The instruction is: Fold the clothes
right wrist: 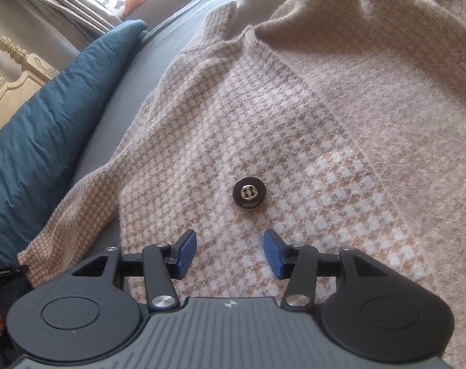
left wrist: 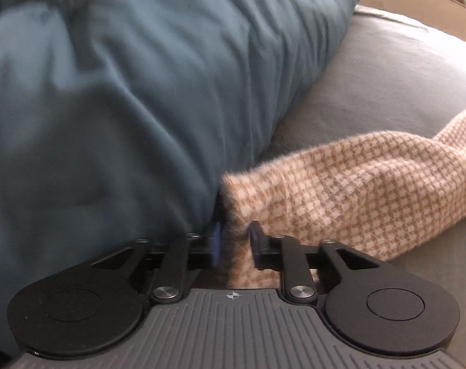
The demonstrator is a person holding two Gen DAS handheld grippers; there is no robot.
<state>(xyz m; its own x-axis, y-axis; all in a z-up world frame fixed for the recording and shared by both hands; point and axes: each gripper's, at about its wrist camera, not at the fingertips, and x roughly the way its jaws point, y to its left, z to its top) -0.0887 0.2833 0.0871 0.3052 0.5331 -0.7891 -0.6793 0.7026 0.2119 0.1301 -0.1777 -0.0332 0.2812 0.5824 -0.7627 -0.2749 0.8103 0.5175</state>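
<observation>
A pink-and-tan houndstooth knit cardigan [right wrist: 263, 117] lies spread on the grey bed sheet [right wrist: 134, 70], its dark snap button [right wrist: 246, 196] facing up. My right gripper [right wrist: 230, 255] hovers open just below that button, with only flat knit under the blue pads [right wrist: 185, 253]. One sleeve [left wrist: 349, 190] runs out to the side. Its cuff end sits between the fingers of my left gripper [left wrist: 234, 241]. A thin dark gap shows beside the left pad [left wrist: 216, 241], so the jaws stand slightly apart around the cuff and do not pinch it.
A bulky teal pillow [left wrist: 140, 92] presses against the left gripper's left side and borders the sheet [left wrist: 386, 86]. The same pillow [right wrist: 48, 117] lies left of the cardigan. A cream carved headboard [right wrist: 14, 73] and a bright window stand beyond.
</observation>
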